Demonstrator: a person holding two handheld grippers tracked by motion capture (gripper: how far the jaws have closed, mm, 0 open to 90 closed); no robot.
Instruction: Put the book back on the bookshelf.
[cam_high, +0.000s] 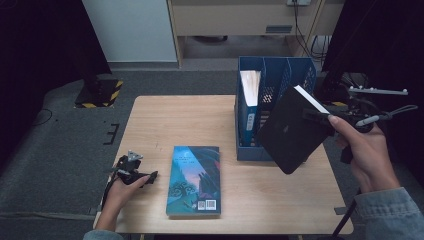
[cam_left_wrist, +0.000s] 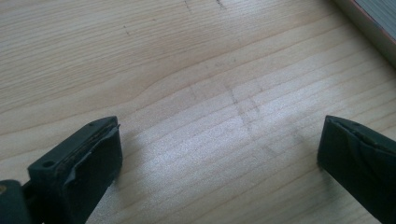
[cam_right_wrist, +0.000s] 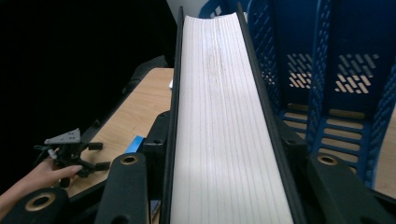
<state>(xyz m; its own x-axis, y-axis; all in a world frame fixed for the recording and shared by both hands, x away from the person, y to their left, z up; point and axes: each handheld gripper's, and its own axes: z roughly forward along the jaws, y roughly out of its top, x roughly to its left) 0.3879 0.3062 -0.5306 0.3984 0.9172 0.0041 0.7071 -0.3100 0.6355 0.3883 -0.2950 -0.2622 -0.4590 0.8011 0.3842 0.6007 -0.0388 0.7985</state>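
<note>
- the right gripper (cam_high: 320, 116) pinches a thick black-covered book with white page edges (cam_high: 292, 132); in the right gripper view its two black jaws press on the covers from either side, with the pale page block (cam_right_wrist: 219, 130) running up between them.
- in the high view the black book hangs tilted in the air above the right part of the light wooden table (cam_high: 185, 120), one corner pointing down, just in front of the blue plastic slotted file rack (cam_high: 300, 70).
- the rack stands at the table's far right; a white-paged book with a blue spine (cam_high: 248, 107) stands upright in its leftmost slot.
- a paperback with a blue-green illustrated cover (cam_high: 194, 180) lies flat near the table's front edge, between the two hands.
- the left gripper (cam_high: 150, 176) rests low at the table's front left corner — its jaws are spread wide, with bare wood (cam_left_wrist: 210, 116) between them in the left gripper view.
- the edge of a book (cam_left_wrist: 373, 23) shows at the top right corner of that view, well apart from the jaws.
</note>
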